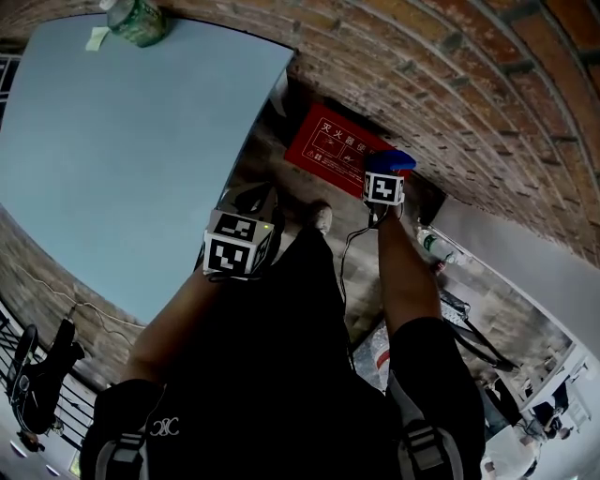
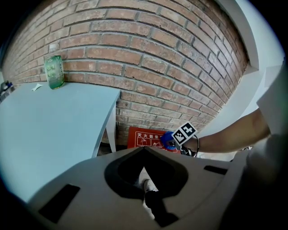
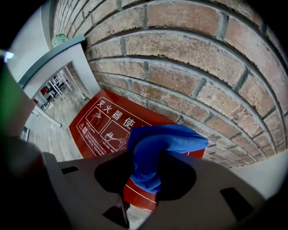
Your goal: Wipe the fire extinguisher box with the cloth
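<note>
The red fire extinguisher box [image 1: 326, 148] with white print stands low against the brick wall, beside the table leg; it also fills the right gripper view [image 3: 101, 128]. My right gripper [image 3: 146, 155] is shut on a blue cloth [image 3: 158, 146], whose bunched end sits against the box's upper right part near the bricks. In the head view the cloth [image 1: 390, 160] sticks out ahead of the right gripper [image 1: 385, 172]. My left gripper [image 1: 251, 202] hangs back over the floor, left of the box, with its jaws together and nothing between them [image 2: 144, 148].
A light blue table [image 1: 131, 141] spreads to the left, with a green bottle [image 1: 139, 21] and a paper scrap [image 1: 97, 38] at its far edge. The brick wall [image 1: 469, 94] runs behind the box. My shoe [image 1: 322, 217] stands in front of the box.
</note>
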